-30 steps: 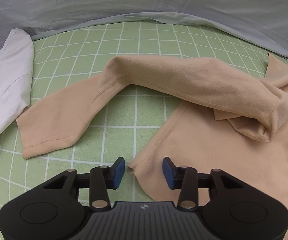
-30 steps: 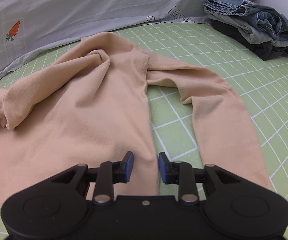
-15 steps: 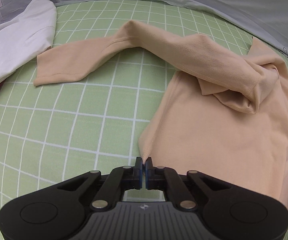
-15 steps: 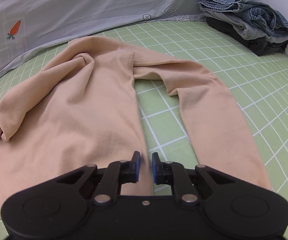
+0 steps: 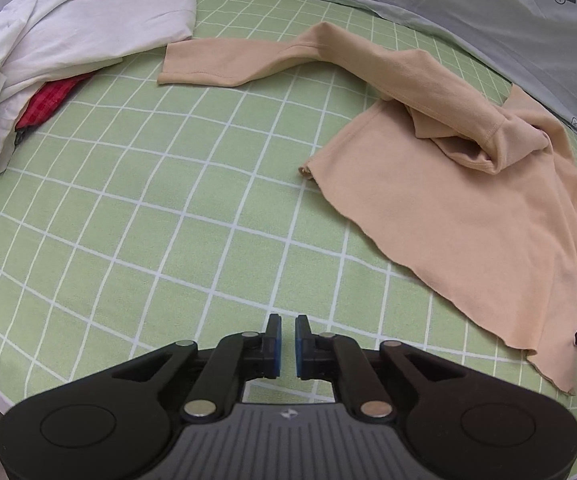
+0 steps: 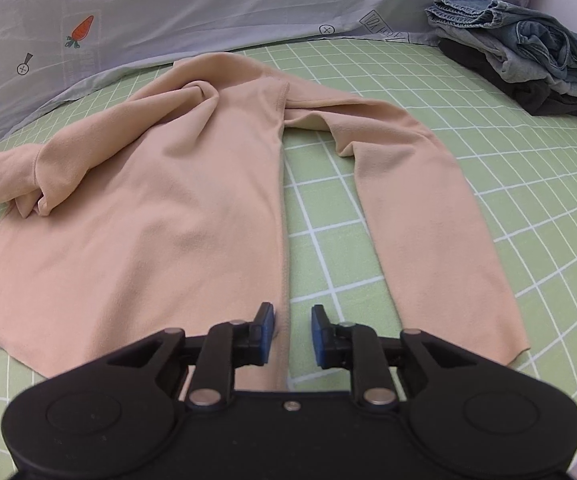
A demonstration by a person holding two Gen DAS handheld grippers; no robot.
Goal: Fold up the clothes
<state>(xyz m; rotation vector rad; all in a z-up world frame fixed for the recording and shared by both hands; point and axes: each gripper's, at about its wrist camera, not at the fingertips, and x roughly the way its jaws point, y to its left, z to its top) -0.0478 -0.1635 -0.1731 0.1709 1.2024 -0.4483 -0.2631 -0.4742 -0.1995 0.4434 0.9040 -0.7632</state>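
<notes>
Shirt [image 6: 168,208] on bedsheet [image 6: 528,184]; jeans pile [image 6: 528,52] behind, right

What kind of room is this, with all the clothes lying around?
Probably a bedroom: the clothes lie on what looks like a bed with a green checked sheet, a grey carrot-print quilt or pillow sits at its far edge, and folded jeans are stacked in the corner.

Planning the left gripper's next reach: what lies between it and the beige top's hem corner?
Only bare green checked sheet lies between the left gripper and the beige top, in the left wrist view.
</notes>
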